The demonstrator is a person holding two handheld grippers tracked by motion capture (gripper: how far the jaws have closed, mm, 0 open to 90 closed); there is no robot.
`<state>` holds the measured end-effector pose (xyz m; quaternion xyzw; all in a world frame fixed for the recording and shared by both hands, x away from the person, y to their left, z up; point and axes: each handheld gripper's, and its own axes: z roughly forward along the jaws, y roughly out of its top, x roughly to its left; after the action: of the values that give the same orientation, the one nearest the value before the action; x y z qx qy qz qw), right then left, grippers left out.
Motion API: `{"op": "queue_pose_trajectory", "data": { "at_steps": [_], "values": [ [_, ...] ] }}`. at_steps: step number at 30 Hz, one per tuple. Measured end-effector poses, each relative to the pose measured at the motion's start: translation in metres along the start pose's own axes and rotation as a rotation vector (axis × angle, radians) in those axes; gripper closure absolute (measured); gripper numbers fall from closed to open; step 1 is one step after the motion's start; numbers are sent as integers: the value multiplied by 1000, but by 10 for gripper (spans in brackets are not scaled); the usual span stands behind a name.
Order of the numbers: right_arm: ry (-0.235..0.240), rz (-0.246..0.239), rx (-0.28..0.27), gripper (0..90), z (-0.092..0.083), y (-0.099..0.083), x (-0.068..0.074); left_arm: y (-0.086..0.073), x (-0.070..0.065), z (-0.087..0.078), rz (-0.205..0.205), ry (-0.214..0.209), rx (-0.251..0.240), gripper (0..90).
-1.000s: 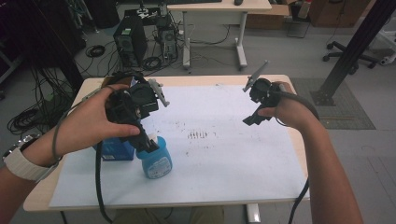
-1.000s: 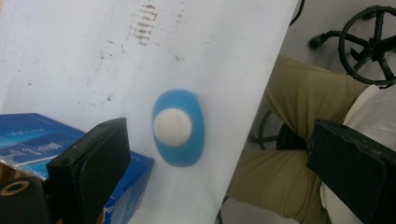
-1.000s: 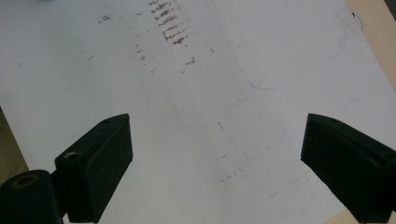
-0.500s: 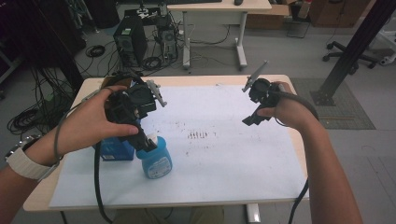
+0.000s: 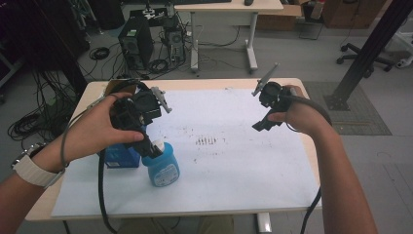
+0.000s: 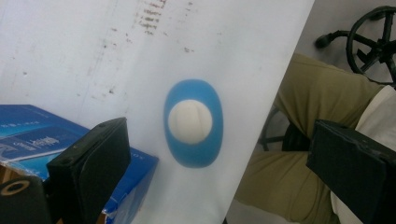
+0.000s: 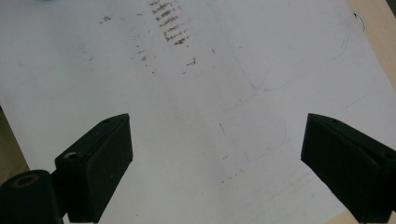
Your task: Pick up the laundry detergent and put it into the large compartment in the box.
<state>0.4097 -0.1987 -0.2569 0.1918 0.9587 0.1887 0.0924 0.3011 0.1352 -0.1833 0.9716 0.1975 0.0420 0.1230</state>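
My left gripper (image 5: 151, 148) sits directly above the bottle (image 5: 162, 168), lower left of centre in the high view, jaws wide apart and holding nothing. In the left gripper view the white cap (image 6: 190, 121) is centred between the jaws, blue shoulder around it, so alignment looks decent, but I'm looking straight down the bottle and can't judge height above the cap. Bottle stands upright on the white sheet (image 5: 234, 161), just beside the blue box (image 5: 117, 157), close to the near edge of the table (image 5: 229, 84). Risks as I see them: the left-hand jaw in that view hangs over the box, so a straight drop probably lands it on the box top and stops it before it reaches the bottle's neck, or shoves the box into the bottle. The body is oval and looks smooth; closing on the wide shoulder could squirt it sideways, and it's tall and narrow enough to tip. With the table edge that near, a tipped bottle likely rolls off onto my lap. Right gripper (image 5: 265, 109) hovers upper right over bare sheet, jaws also apart, empty, too far away to steady anything.
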Motion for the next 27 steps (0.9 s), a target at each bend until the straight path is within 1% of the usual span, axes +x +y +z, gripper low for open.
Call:
{"op": "queue_pose_trajectory", "data": {
  "at_steps": [7,19,27],
  "values": [
    [1,0,2,89,1,0,0,-3,2,6,2,-5,-5,63],
    [2,0,4,89,1,1,0,-8,5,19,-13,-8,-17,63],
    [5,0,6,89,2,1,1,-9,5,25,-7,-15,-11,63]
  ]
}}
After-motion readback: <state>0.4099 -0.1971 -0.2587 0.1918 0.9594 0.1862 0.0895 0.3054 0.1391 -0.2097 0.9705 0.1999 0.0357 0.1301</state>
